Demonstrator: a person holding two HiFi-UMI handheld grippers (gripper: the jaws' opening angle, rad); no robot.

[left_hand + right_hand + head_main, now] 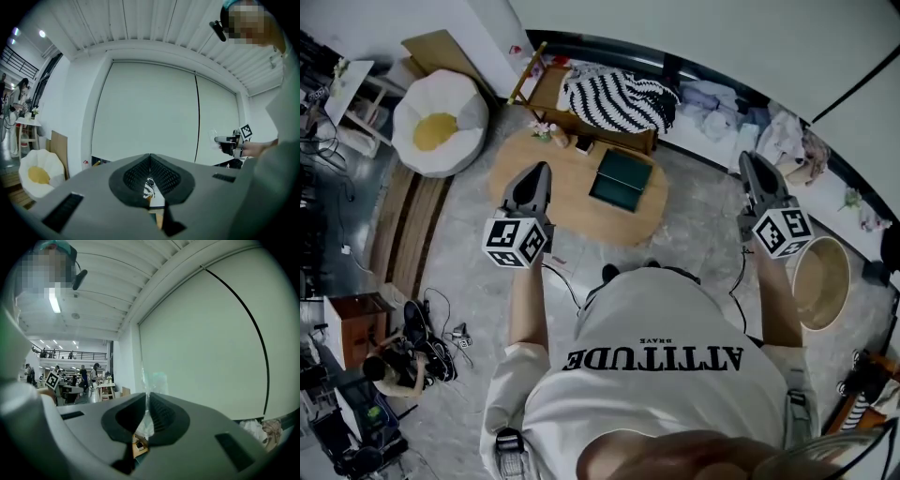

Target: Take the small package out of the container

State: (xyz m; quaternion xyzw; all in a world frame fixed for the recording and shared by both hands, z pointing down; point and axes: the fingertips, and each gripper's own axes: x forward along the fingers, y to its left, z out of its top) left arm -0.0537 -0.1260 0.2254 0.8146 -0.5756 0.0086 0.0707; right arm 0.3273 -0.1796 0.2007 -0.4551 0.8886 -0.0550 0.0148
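A dark green box-shaped container lies on the low oval wooden table in front of the person. My right gripper is held up level, to the right of the table. In the right gripper view its jaws are shut on a small clear plastic package, which sticks out above the tips. My left gripper is held level over the table's near left edge. Its jaws meet at the tips with nothing between them. The left gripper view shows the right gripper from the side.
A white beanbag with a yellow centre sits at the back left. A wooden bench with a striped blanket stands behind the table. A round basket is on the floor at the right. Cables and shoes lie at the left.
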